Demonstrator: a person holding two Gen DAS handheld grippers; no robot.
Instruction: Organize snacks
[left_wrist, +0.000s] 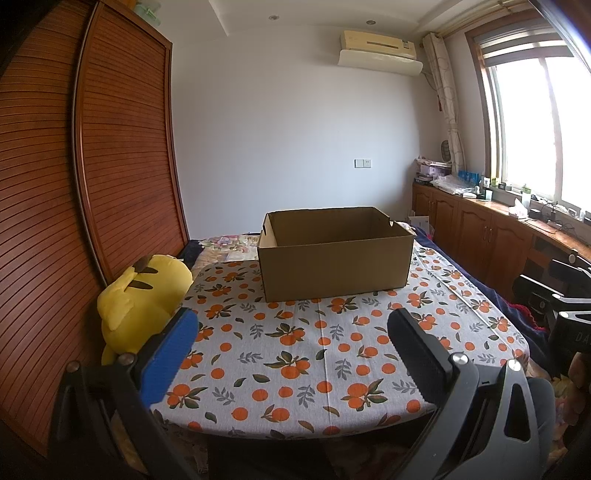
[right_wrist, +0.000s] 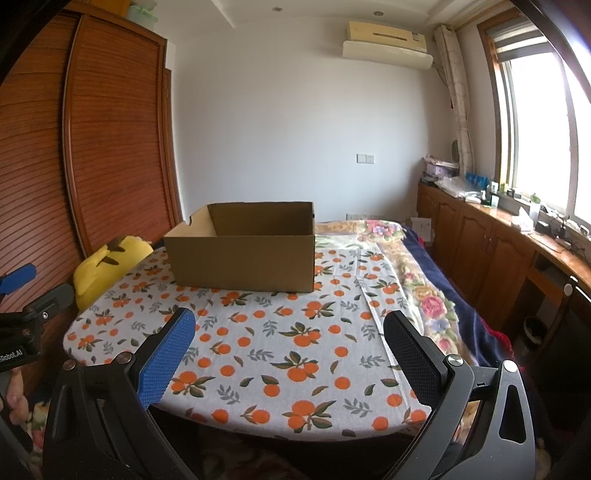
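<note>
An open brown cardboard box (left_wrist: 334, 264) stands at the far side of a table with an orange-print cloth (left_wrist: 295, 354); its visible inside shows only bare walls. The box also shows in the right wrist view (right_wrist: 242, 260), left of centre on the same cloth (right_wrist: 280, 350). My left gripper (left_wrist: 291, 350) is open and empty, held over the near edge of the table. My right gripper (right_wrist: 288, 354) is open and empty over the near edge too. No snacks show in either view.
A yellow plush toy (left_wrist: 142, 302) lies at the table's left edge by a wooden louvred wardrobe (left_wrist: 110, 166). A floral blanket (right_wrist: 424, 280) covers the bed right of the table. Wooden cabinets (left_wrist: 476, 229) under a window line the right wall.
</note>
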